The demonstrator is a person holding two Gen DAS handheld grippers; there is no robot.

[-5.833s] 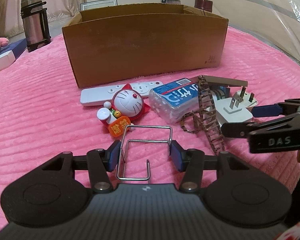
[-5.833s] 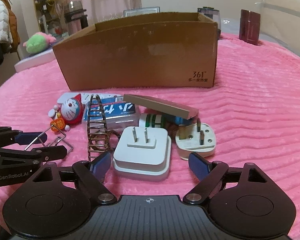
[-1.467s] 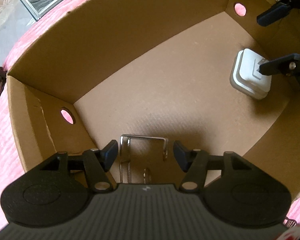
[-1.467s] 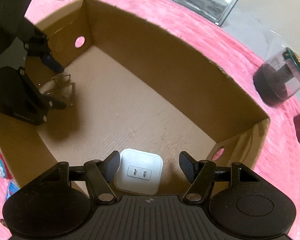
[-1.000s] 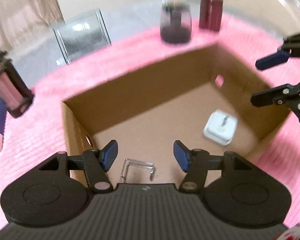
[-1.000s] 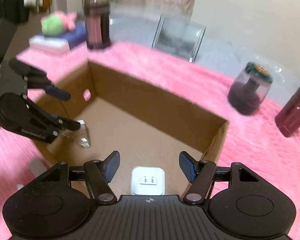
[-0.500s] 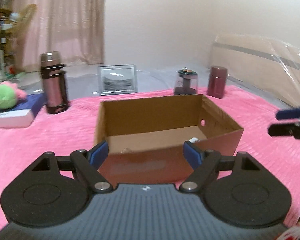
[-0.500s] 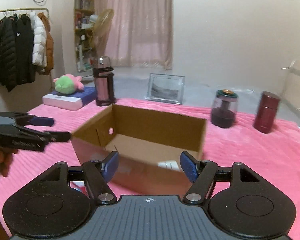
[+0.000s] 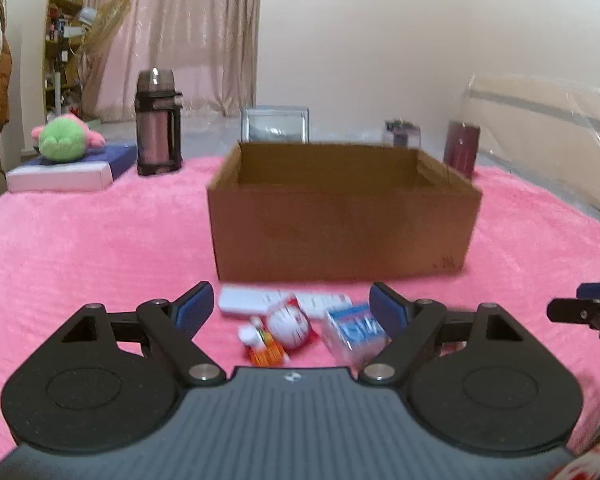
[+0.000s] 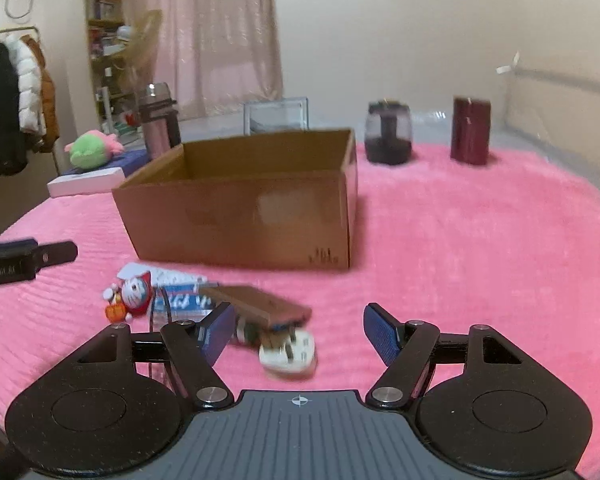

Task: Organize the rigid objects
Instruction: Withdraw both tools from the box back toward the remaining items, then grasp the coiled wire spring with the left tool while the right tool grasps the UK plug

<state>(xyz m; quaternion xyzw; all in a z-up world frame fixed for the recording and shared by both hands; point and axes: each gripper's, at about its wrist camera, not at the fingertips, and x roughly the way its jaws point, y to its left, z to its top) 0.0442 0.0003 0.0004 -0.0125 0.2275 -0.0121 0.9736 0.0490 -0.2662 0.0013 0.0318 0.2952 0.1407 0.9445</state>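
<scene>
While hovering over the pink blanket (image 9: pixel 100 240), left tongs (image 9: pixel 292 306) spread wide with nothing between the blue pads (image 9: pixel 194 306), having just opened further. Right tongs (image 10: pixel 298 330) likewise apart and empty, jaws having just been opening too. Seen from the left wrist view as a dark tip at the far right edge; left tongs seen from the right wrist view at the far left edge.

Cardboard box (image 9: pixel 342 232) standing open-topped on the blanket, beyond both tongs; contents hidden behind its near wall. Just in front of the box, a small pile: white remote control (image 9: pixel 246 302) lying along the box's near wall, Doraemon figurine (image 9: pixel 288 322) touching its near edge, blue-and-clear packet (image 9: pixel 354 330) just right of the figurine. From the right wrist view, brown flat bar (image 10: pixel 260 302) resting tilted across the pile, white three-pin plug (image 10: pixel 290 354) under its near end, close between the right tongs' fingers but untouched.

Behind the box: steel thermos (image 9: pixel 156 128), picture frame (image 9: pixel 276 126), dark jar (image 10: pixel 388 132), maroon cylinder (image 10: pixel 470 130). Green plush toy (image 9: pixel 62 140) on a flat box at far left.
</scene>
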